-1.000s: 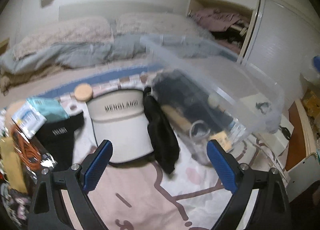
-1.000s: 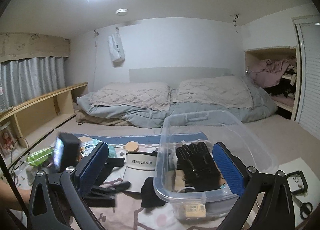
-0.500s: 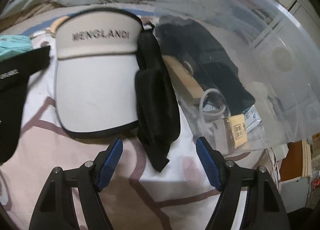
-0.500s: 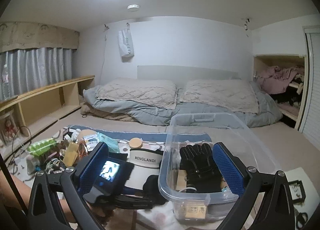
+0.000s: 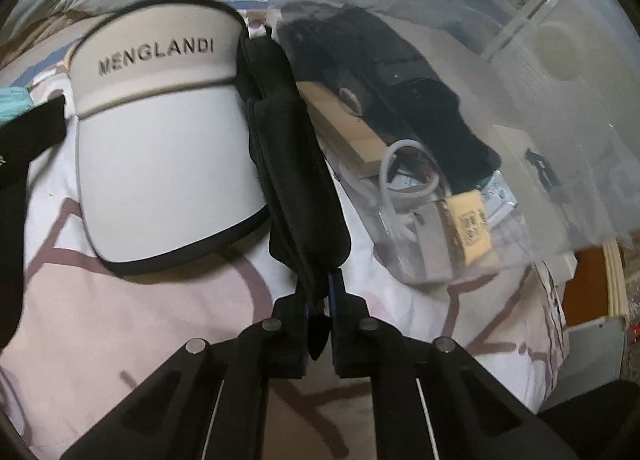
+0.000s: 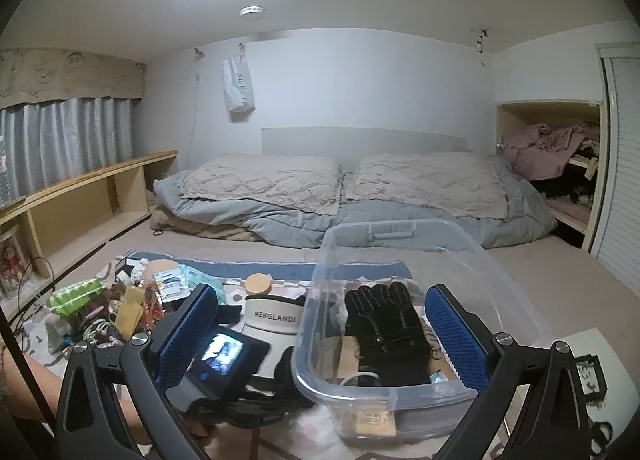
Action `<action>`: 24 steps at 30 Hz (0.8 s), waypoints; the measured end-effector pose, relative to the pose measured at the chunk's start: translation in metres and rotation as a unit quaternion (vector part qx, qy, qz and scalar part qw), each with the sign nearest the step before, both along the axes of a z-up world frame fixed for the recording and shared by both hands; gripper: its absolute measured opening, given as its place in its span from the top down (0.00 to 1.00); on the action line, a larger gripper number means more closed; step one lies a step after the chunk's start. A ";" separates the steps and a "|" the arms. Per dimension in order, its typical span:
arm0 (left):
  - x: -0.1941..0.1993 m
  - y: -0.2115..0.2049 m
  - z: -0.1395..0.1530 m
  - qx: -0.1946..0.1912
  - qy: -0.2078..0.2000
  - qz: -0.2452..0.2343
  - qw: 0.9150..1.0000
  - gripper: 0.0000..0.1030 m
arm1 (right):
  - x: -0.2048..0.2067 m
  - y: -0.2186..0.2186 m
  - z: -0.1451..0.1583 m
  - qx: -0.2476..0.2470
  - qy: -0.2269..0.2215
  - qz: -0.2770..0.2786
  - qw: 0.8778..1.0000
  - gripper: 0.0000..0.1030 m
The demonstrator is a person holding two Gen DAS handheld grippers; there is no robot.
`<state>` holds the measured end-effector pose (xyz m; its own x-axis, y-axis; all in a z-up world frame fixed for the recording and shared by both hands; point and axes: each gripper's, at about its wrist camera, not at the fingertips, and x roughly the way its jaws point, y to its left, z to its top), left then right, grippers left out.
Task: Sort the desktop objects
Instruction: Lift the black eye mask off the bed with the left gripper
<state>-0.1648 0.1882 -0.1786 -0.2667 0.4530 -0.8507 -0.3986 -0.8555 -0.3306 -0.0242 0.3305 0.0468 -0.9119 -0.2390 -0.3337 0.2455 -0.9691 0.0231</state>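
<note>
Your left gripper (image 5: 319, 300) is pressed together on the near tip of the black fabric piece (image 5: 294, 164), a soft dark item, probably a glove or pouch, that lies on the patterned sheet (image 5: 120, 300) between the white MENGLANDI visor (image 5: 168, 152) and the clear plastic bin (image 5: 520, 108). The fabric touches the visor's edge along one side and lies just beside the bin wall on the other. A point of cloth pokes out behind the pads, so the pinch is at the very end.

Your right gripper (image 6: 320, 332) is spread wide, holding nothing, aimed over the bin (image 6: 404, 388), where a black glove (image 6: 386, 332) already lies.

Handling judgement: the piece looks light and limp. Lifted by its tip, it will likely hang straight down and swing. It is not fragile. A grip this near the end could slip free; a hold further along the body would be surer. Expect it to drag against the visor as it rises, and possibly nudge it. Clear the bin rim well before letting go.
</note>
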 end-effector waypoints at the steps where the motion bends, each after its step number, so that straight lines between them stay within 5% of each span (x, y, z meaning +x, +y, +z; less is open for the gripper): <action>1: 0.003 -0.005 0.005 0.000 0.003 -0.002 1.000 0.92 | -0.001 0.002 0.001 -0.003 -0.002 -0.002 1.000 0.00; 7: 0.028 -0.035 0.021 -0.046 0.028 -0.002 0.999 0.92 | -0.004 0.011 0.008 -0.016 0.001 -0.019 1.000 0.00; 13: 0.065 -0.074 0.019 -0.060 -0.005 0.014 0.998 0.92 | -0.009 0.010 0.013 -0.025 -0.016 -0.009 1.000 0.00; 24: 0.154 -0.149 0.045 -0.092 -0.016 0.034 0.995 0.92 | -0.015 -0.046 0.011 0.017 -0.011 0.055 0.998 0.00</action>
<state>-0.0108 0.0395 -0.1336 -0.2632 0.2701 -0.9262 -0.3298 -0.9274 -0.1768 -0.0394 0.2845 0.0580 -0.8730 -0.3258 -0.3631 0.3503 -0.9366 -0.0018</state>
